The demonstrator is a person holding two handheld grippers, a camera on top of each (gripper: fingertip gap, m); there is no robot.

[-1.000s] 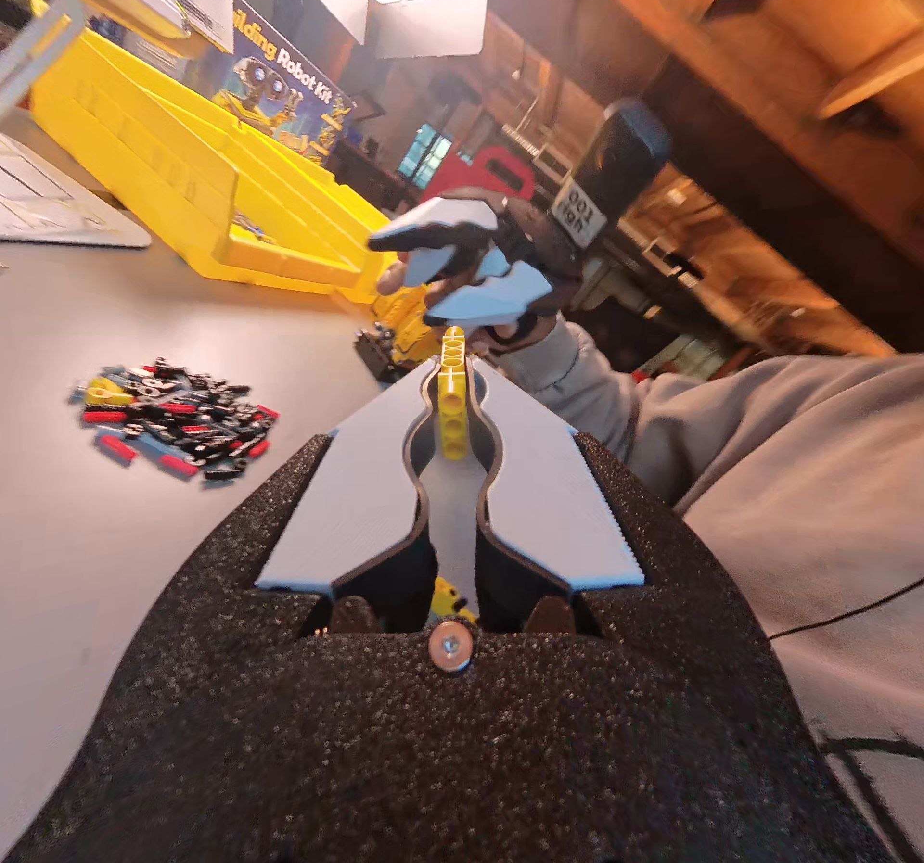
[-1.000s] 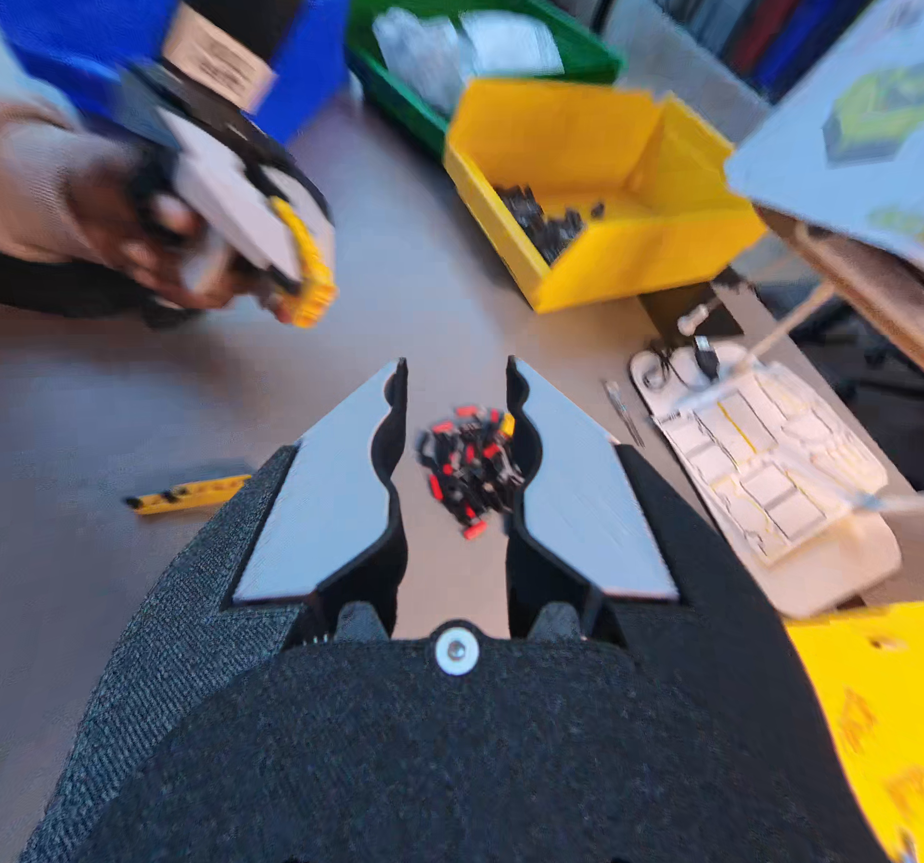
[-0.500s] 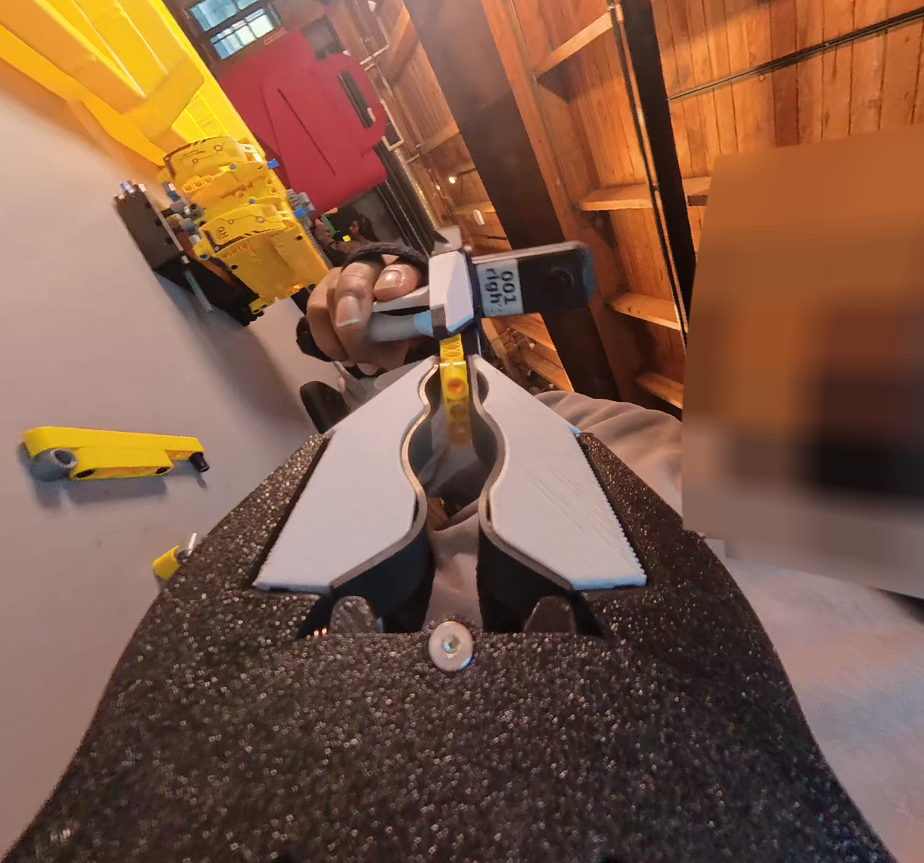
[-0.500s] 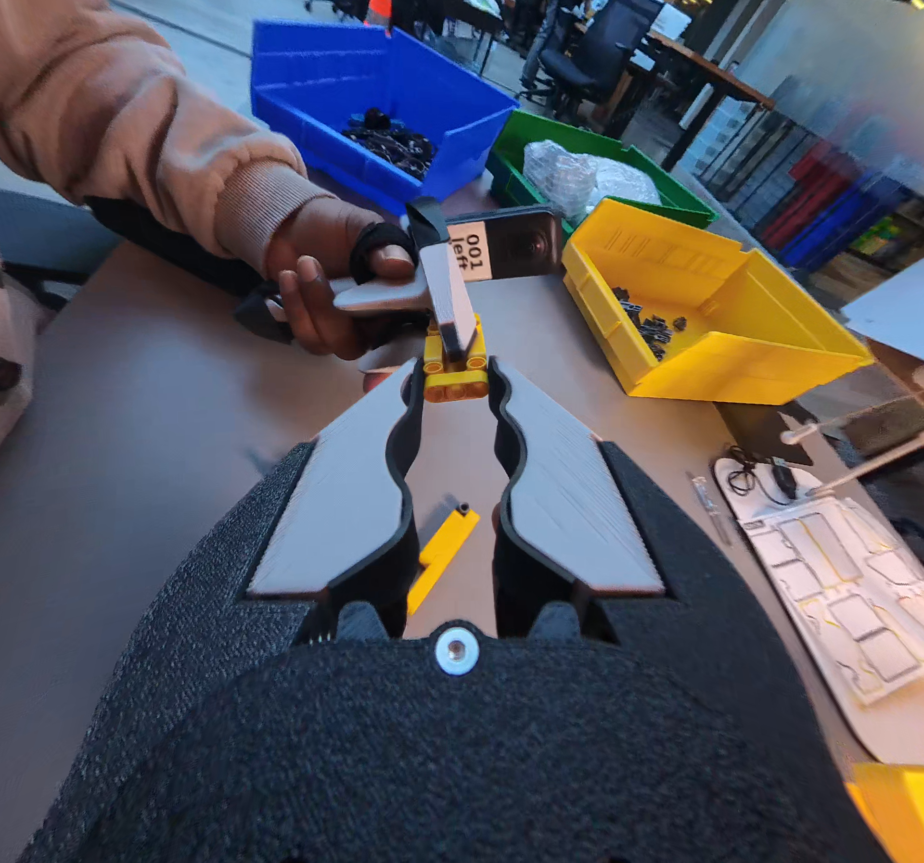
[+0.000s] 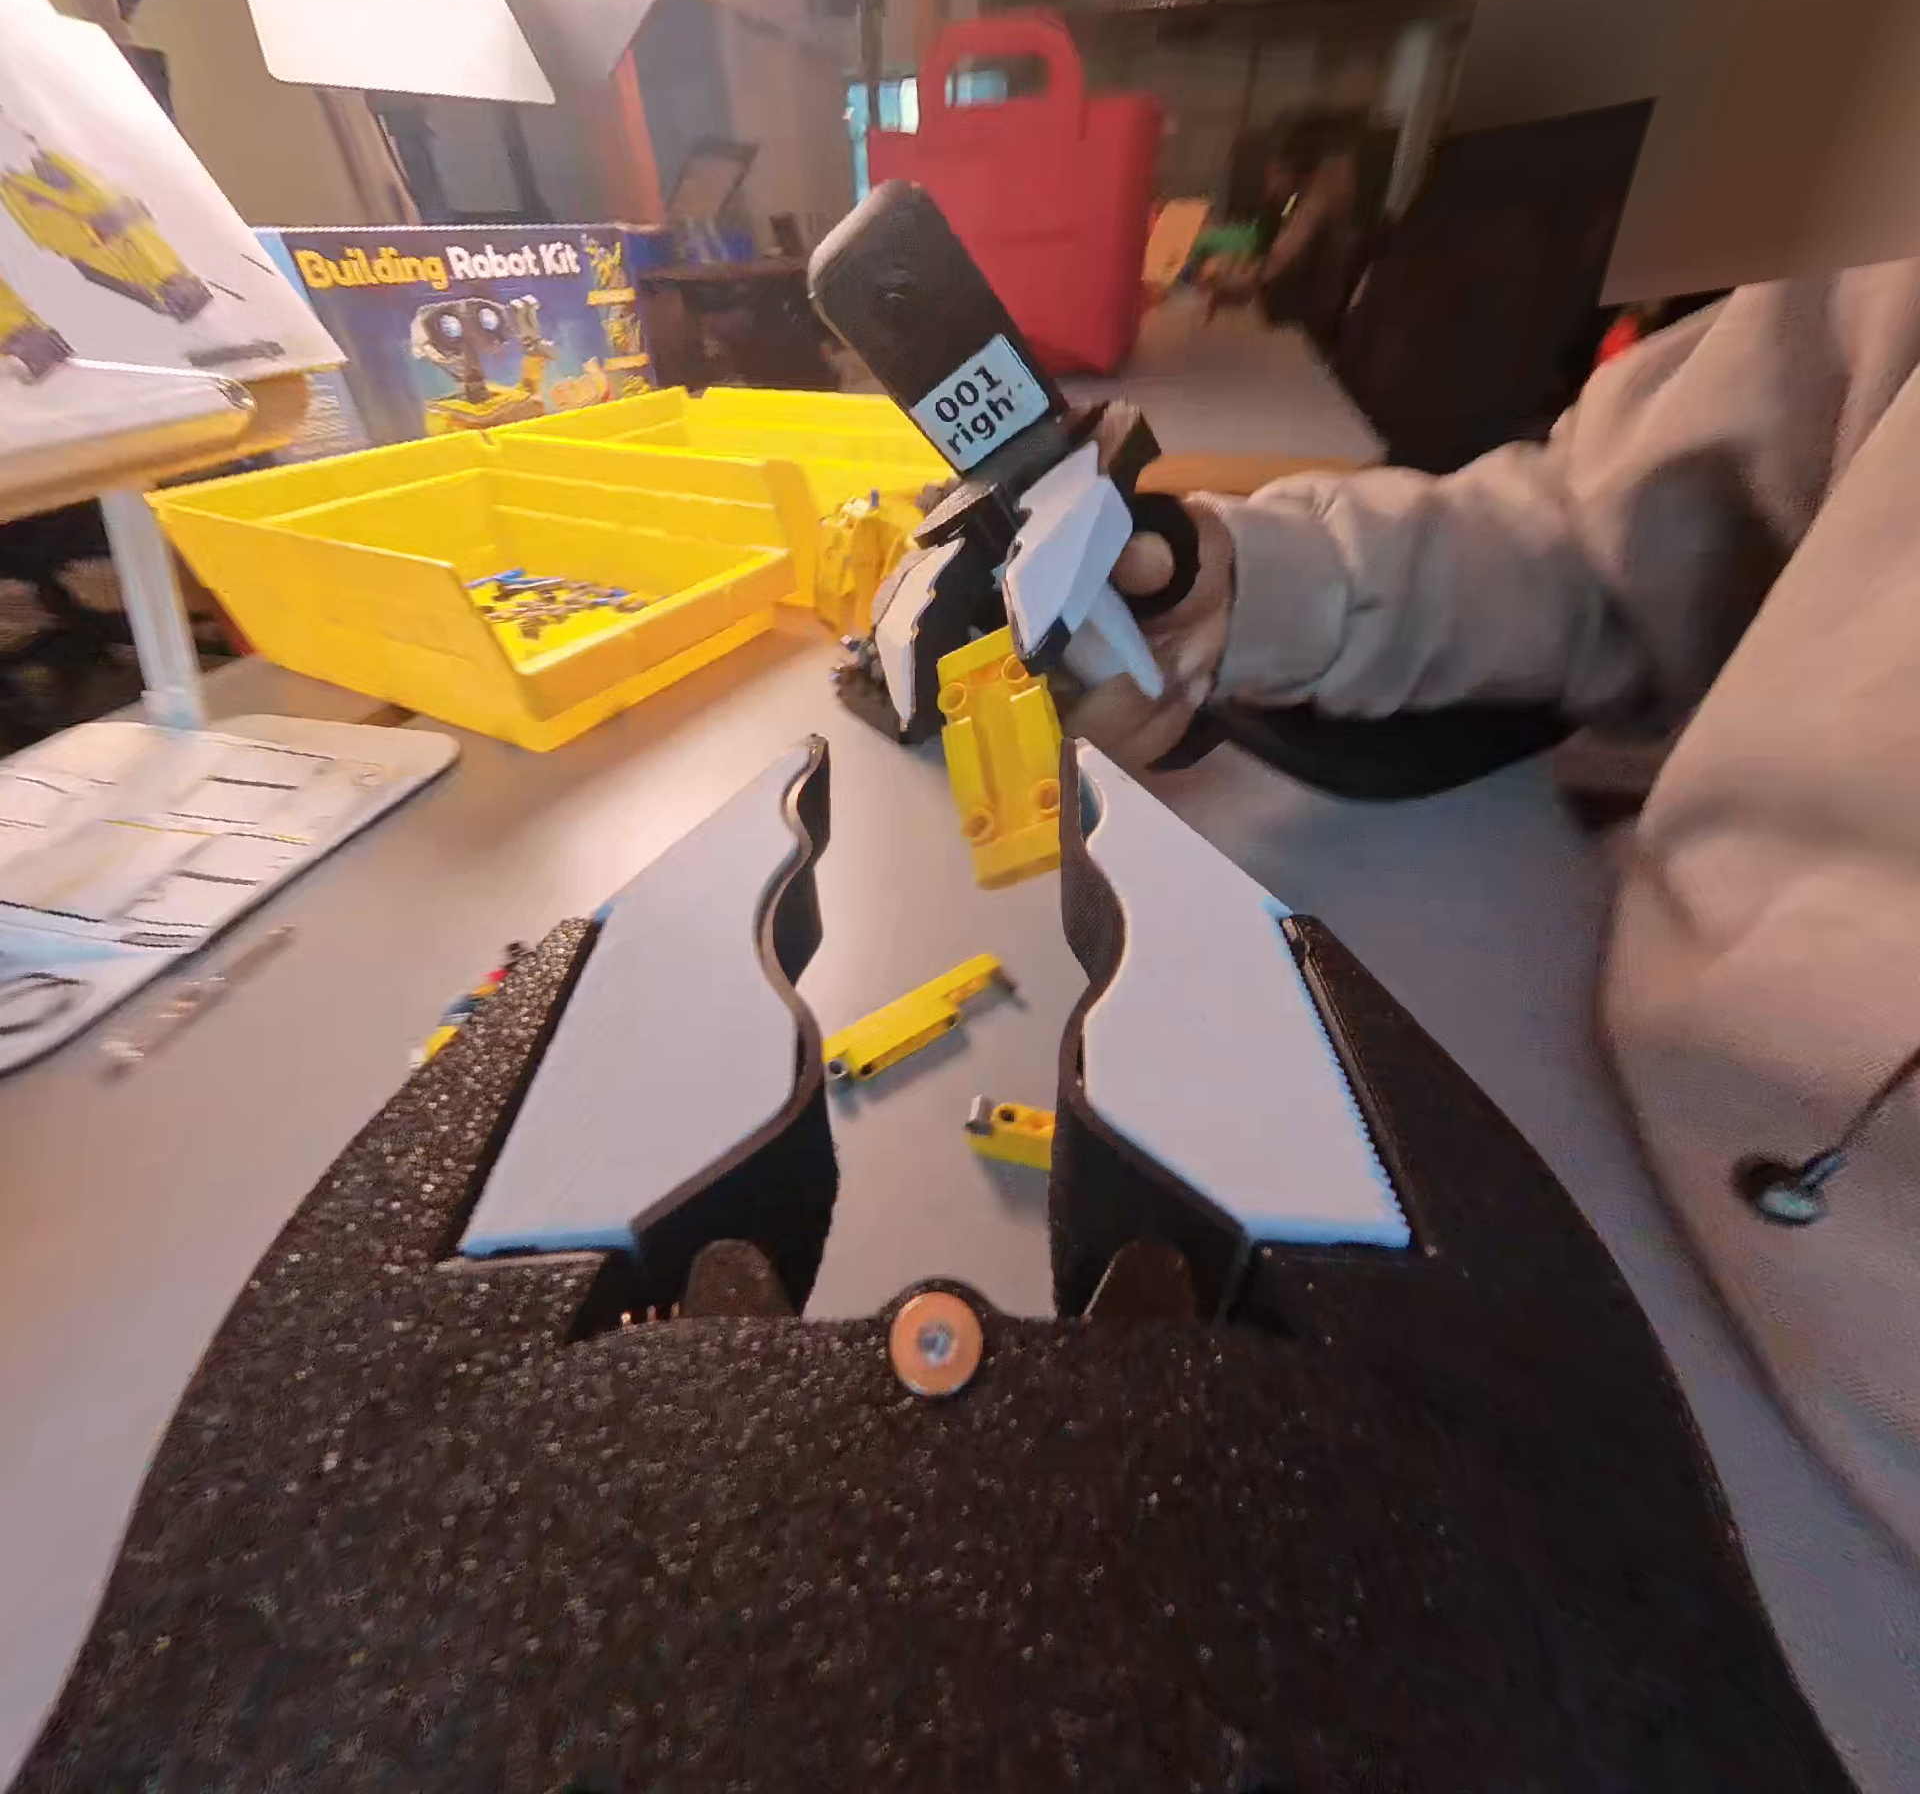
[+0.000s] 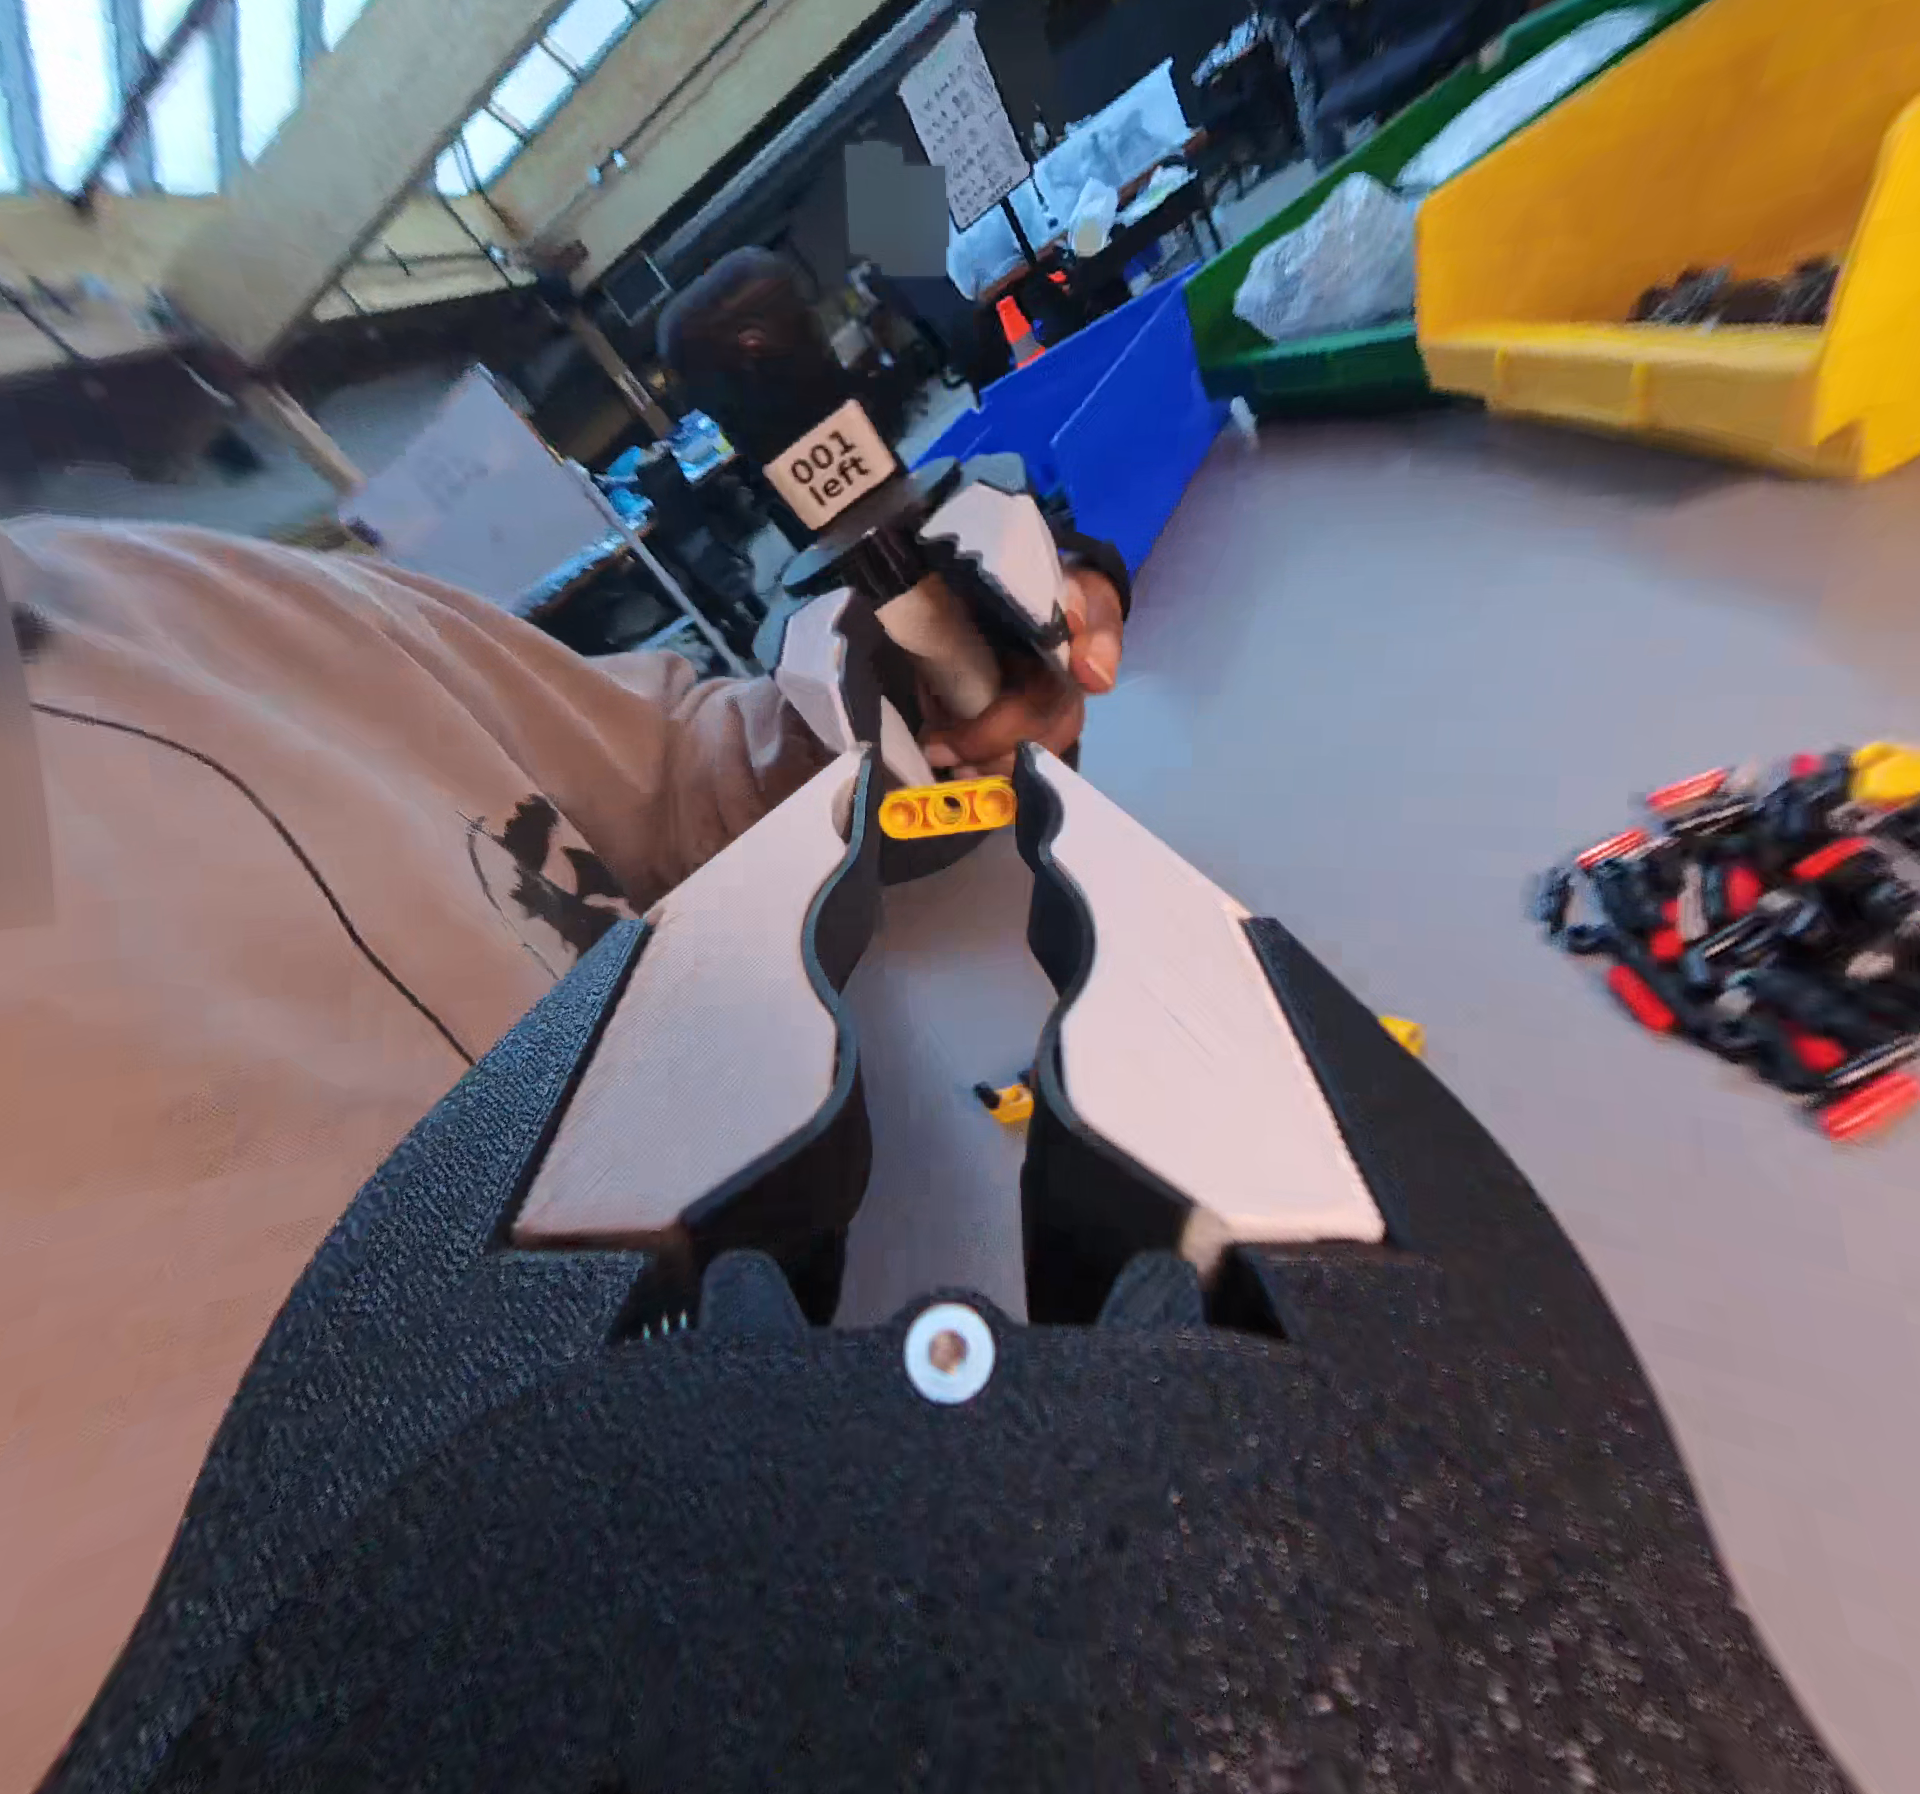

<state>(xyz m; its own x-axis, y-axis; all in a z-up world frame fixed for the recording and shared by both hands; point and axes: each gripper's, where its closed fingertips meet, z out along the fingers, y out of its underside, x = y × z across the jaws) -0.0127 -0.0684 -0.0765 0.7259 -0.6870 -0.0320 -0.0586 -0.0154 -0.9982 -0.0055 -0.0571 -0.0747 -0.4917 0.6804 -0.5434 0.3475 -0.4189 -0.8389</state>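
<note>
right gripper (image 6: 945, 788) is clamped on a yellow studded piece (image 6: 945, 809), pinched by its end across the fingertips and held up off the grey table (image 5: 312, 1173), nothing under it. left gripper (image 5: 940, 778) is spread wide and empty; the yellow piece hangs right by the tip of its right-hand finger, can't tell if they touch or it's just in front. on the table under the left gripper: a long yellow beam (image 5: 914, 1017) and a short yellow bit (image 5: 1013, 1131), apart from each other, neither gripped. pile of black and red pieces (image 6: 1745, 934) sits well off to the side, yellow bin (image 5: 468, 581) with small parts behind, instruction sheet (image 5: 156, 830) at the left edge
</note>
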